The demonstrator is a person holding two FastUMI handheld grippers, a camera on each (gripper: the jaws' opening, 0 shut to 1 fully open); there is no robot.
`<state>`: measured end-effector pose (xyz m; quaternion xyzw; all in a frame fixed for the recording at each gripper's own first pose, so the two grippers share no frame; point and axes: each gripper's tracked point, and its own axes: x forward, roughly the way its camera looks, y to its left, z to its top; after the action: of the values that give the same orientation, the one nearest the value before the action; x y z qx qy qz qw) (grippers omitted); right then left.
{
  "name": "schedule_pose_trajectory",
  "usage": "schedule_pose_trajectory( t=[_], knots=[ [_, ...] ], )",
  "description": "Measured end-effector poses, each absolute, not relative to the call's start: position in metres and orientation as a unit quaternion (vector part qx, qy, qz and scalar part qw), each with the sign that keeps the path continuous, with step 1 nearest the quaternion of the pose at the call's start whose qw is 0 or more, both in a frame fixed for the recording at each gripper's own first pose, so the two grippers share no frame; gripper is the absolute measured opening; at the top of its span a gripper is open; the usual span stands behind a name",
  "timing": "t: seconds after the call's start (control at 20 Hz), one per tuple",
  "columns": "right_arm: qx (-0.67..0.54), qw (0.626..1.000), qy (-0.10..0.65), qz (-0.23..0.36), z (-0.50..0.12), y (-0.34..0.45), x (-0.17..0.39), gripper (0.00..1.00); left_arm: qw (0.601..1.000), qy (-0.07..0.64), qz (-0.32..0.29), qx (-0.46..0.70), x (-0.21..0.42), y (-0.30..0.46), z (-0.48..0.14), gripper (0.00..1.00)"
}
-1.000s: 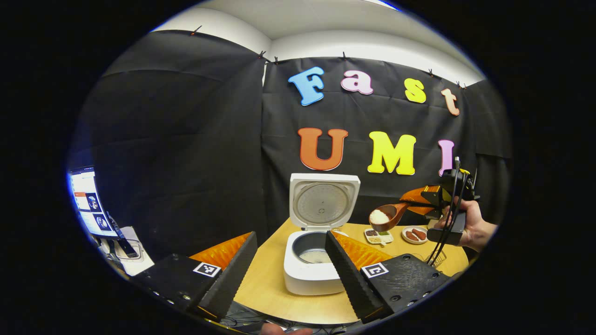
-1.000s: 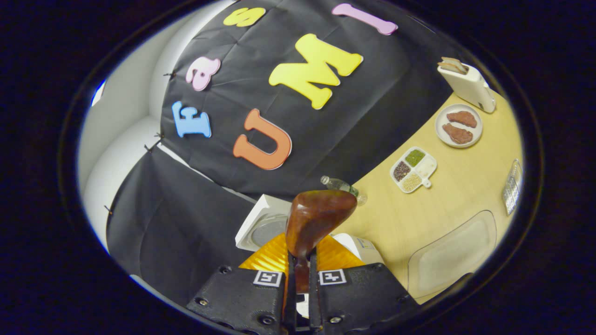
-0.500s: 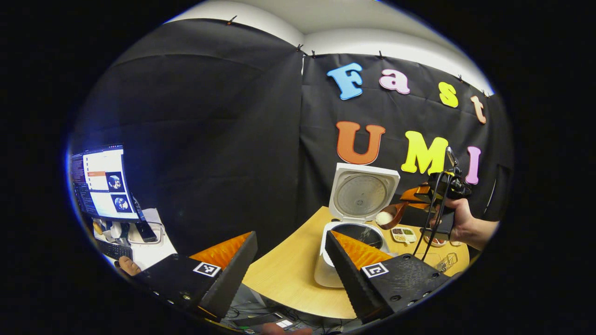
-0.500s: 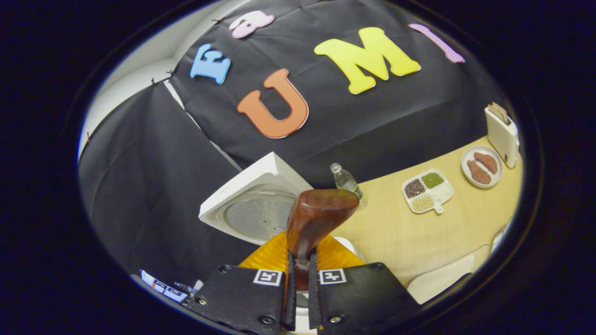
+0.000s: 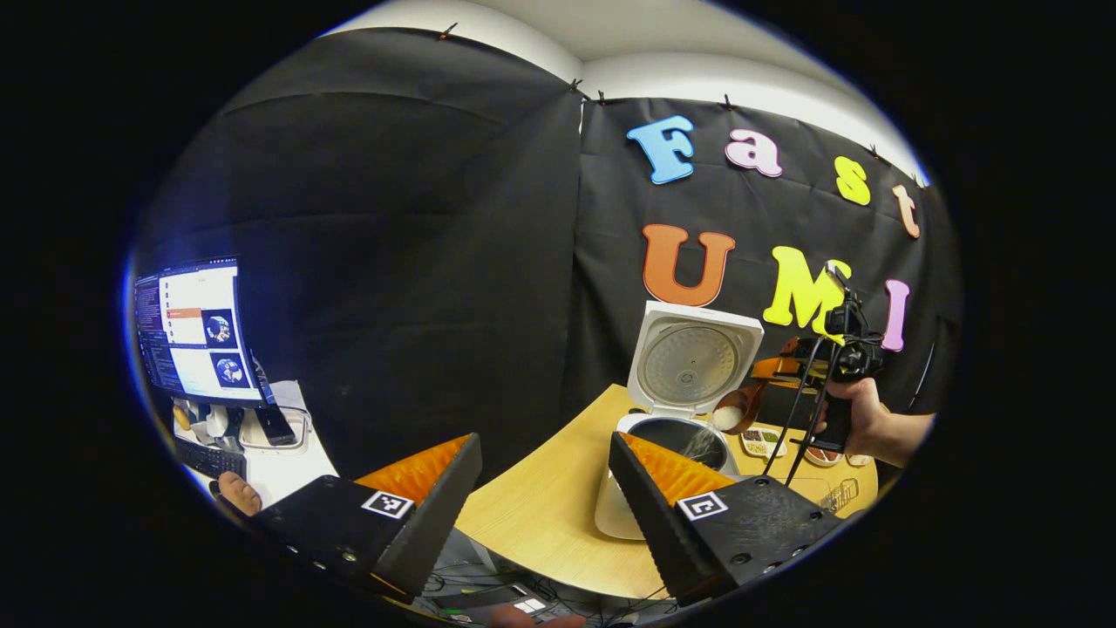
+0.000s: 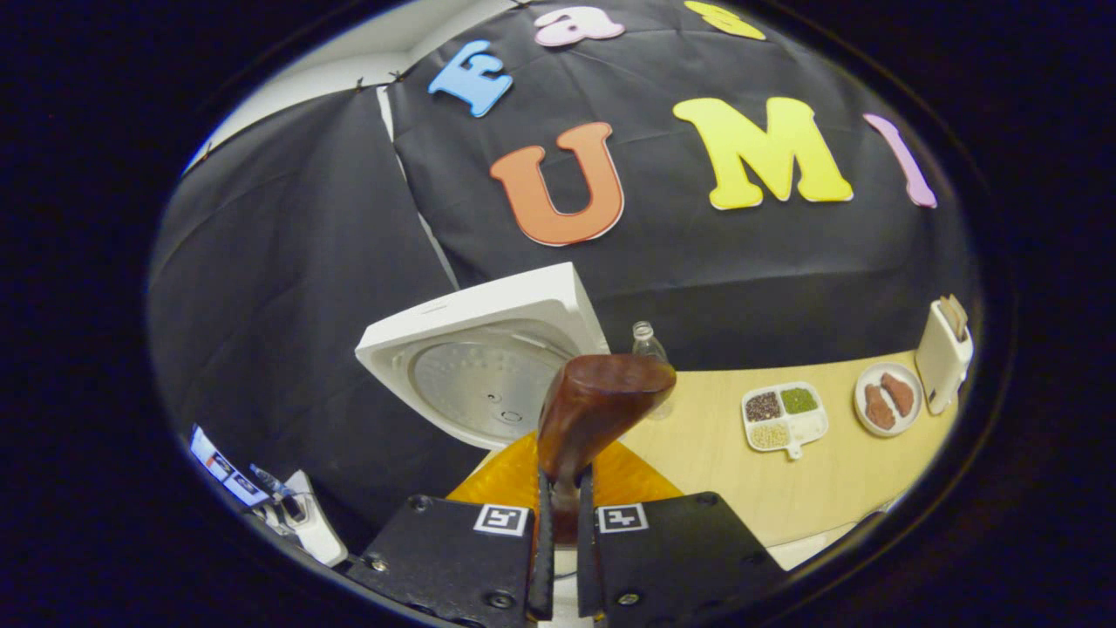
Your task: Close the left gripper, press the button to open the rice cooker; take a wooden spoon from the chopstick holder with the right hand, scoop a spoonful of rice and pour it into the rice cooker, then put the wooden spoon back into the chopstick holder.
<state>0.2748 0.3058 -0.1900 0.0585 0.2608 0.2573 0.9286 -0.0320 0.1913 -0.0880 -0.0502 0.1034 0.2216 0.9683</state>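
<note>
The white rice cooker (image 5: 610,516) stands on the wooden table with its lid (image 5: 693,365) raised, and the same lid (image 6: 475,366) is close ahead in the right gripper view. My right gripper (image 6: 560,515) is shut on the handle of the wooden spoon (image 6: 600,408). From the left gripper view, that right gripper (image 5: 772,373), held by a hand (image 5: 863,420), keeps the spoon (image 5: 737,408) tipped over the dark inner pot (image 5: 670,432), and white rice streams from it into the pot. My left gripper (image 5: 545,488) hangs open in front of the table with nothing between its fingers.
On the table lie a divided dish of grains (image 6: 783,415), a plate of meat (image 6: 888,399), a white toaster (image 6: 946,353) and a clear bottle (image 6: 649,344). A wire rack (image 5: 837,494) sits near the table's right edge. A lit monitor (image 5: 196,331) and a keyboard stand at the left.
The right gripper has carried the spoon over the cooker and tipped it, so rice now falls into the pot. The left gripper's view has swung left; its jaws stay open.
</note>
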Motion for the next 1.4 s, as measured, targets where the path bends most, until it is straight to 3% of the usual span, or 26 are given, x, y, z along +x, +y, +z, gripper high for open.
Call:
schedule_pose_trajectory(
  t=[0.65,1.05,1.4],
  knots=[
    [-0.088,0.927,0.234,0.279,-0.190,0.327,0.274,0.16,0.970,0.094,0.214,-0.069,-0.036,0.178,-0.093,0.94],
    [-0.191,0.920,0.177,0.291,-0.176,0.342,0.261,0.17,0.971,0.090,0.211,-0.068,-0.037,0.174,-0.095,0.95],
    [-0.221,0.910,0.157,0.313,-0.172,0.356,0.246,0.17,0.970,0.083,0.219,-0.072,-0.045,0.176,-0.094,0.94]
  ],
)
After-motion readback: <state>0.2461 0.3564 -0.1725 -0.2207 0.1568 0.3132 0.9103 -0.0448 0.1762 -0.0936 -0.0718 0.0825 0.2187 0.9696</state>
